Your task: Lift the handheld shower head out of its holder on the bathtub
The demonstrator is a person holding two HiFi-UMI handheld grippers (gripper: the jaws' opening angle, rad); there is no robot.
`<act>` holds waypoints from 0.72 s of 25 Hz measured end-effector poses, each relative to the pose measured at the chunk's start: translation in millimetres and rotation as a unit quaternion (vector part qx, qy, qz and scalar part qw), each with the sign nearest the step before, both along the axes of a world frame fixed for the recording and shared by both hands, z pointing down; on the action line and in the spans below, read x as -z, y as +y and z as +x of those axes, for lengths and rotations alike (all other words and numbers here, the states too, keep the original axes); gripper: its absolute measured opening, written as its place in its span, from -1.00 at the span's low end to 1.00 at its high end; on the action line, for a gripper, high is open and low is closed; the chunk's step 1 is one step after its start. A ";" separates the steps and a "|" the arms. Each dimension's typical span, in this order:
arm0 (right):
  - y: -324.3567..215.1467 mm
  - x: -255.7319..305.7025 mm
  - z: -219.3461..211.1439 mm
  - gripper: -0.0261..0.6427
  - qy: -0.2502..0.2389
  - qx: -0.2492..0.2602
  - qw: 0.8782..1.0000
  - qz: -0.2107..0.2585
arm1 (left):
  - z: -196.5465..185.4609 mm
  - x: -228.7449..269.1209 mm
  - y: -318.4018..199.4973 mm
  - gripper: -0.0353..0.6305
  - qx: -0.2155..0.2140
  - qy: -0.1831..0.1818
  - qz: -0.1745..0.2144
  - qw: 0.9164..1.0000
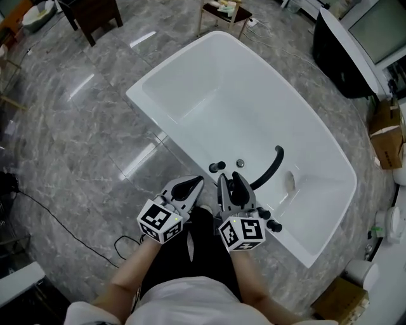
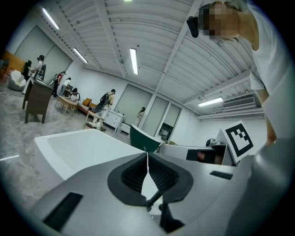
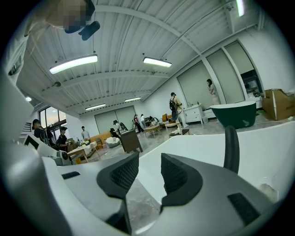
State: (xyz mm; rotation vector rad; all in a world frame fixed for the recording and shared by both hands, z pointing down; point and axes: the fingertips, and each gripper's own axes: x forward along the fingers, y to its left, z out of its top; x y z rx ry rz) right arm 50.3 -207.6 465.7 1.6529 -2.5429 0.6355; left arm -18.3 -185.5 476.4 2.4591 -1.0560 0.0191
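A black handheld shower head (image 1: pixel 271 166) slants up from the near rim of the white bathtub (image 1: pixel 190 70); in the right gripper view the shower head (image 3: pixel 231 148) stands as a dark upright bar to the right of the jaws. My right gripper (image 1: pixel 229 180) hovers over the rim just left of it, open, with only the tub rim and floor showing between its pads (image 3: pixel 150 169). Beside it on the left, my left gripper (image 1: pixel 196 182) points at the tub, shut, its pads meeting with nothing between them (image 2: pixel 147 157).
Black tap knobs (image 1: pixel 217 167) sit on the rim ahead of the grippers, more knobs (image 1: pixel 273 225) to the right. A dark green tub (image 3: pixel 235 113), cardboard boxes (image 1: pixel 387 136), a small table (image 1: pixel 226 13) and a floor cable (image 1: pixel 63 222) surround the bathtub. People stand far off.
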 end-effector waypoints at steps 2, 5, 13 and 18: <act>-3.2 -9.6 -1.8 -0.51 0.007 0.002 1.000 -0.001 | 3.9 -8.8 -3.8 -0.86 0.000 -0.001 -0.004 1.000; -6.6 -26.4 -2.2 -0.50 0.026 -0.002 1.000 -0.004 | 8.1 -23.4 -9.9 -0.86 -0.001 -0.006 -0.010 1.000; -12.6 -80.6 -3.3 -0.29 0.062 -0.006 0.998 -0.026 | 8.6 -66.5 -17.4 -0.86 0.009 -0.018 -0.032 0.999; -24.4 -106.6 -2.8 -0.29 0.071 -0.015 0.997 -0.031 | 6.0 -94.0 -26.2 -0.86 0.023 -0.015 -0.042 0.999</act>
